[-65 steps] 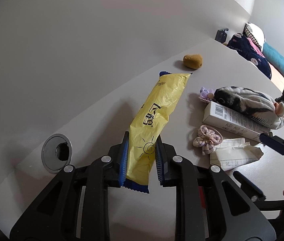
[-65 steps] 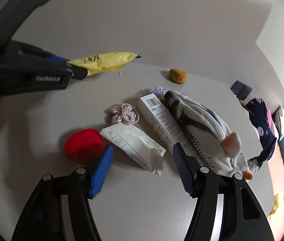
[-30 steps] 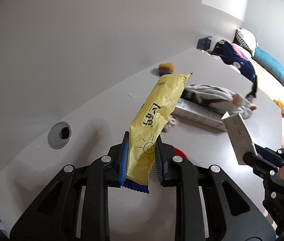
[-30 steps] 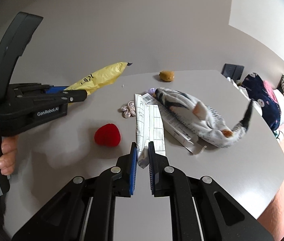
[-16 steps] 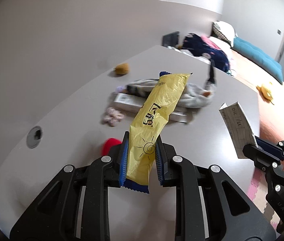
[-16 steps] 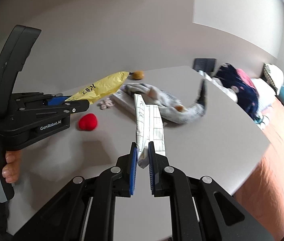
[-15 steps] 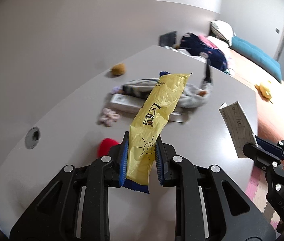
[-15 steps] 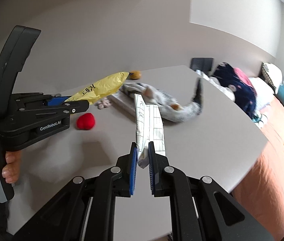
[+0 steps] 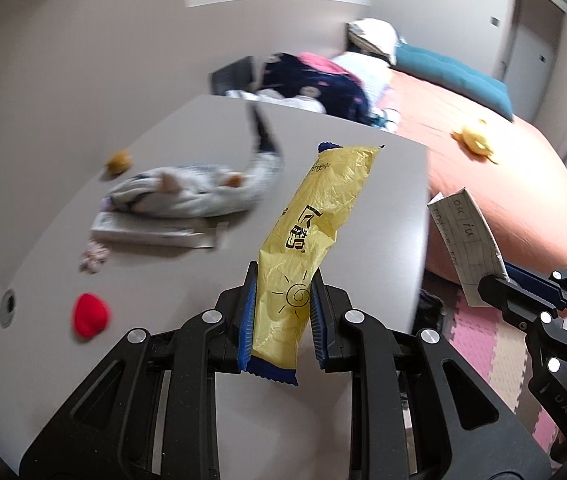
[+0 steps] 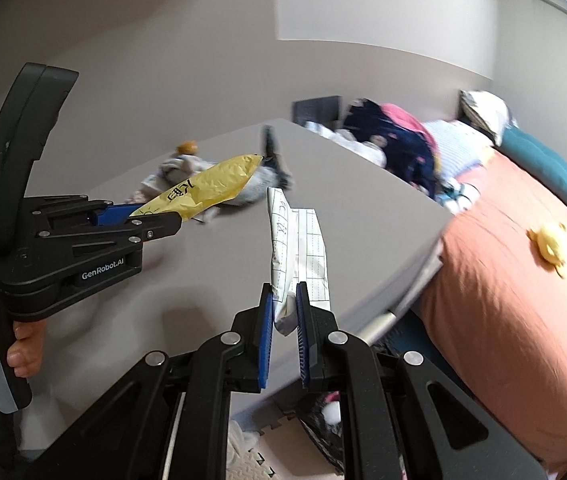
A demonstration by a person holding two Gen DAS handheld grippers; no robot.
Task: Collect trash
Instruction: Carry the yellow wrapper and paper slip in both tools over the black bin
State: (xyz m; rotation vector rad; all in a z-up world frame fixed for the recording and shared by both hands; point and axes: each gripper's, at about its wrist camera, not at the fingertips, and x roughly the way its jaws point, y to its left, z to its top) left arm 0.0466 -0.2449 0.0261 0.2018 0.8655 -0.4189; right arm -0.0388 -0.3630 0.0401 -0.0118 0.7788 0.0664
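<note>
My left gripper [image 9: 283, 300] is shut on a long yellow snack wrapper [image 9: 319, 216] that sticks up between its blue pads, held above the grey table [image 9: 187, 280]. The same wrapper [image 10: 207, 188] and left gripper [image 10: 155, 216] show at the left of the right wrist view, with a hand on the handle. My right gripper [image 10: 284, 304] is shut on a folded lined paper [image 10: 299, 252] that stands up from its pads. That paper [image 9: 463, 240] and the right gripper [image 9: 499, 284] appear at the right edge of the left wrist view, past the table's edge.
On the table lie a red ball [image 9: 91, 316], a grey-and-white plush toy [image 9: 191, 192], a white box [image 9: 151, 232], a small fabric flower [image 9: 93, 256] and a brown lump [image 9: 119, 162]. A bed with an orange cover [image 10: 515, 280] stands to the right; foam floor mats [image 9: 479, 344] lie below.
Both grippers have swung right across the table toward its right edge, each keeping its grip. The bed and floor mats have come into view; the table items have slid left.
</note>
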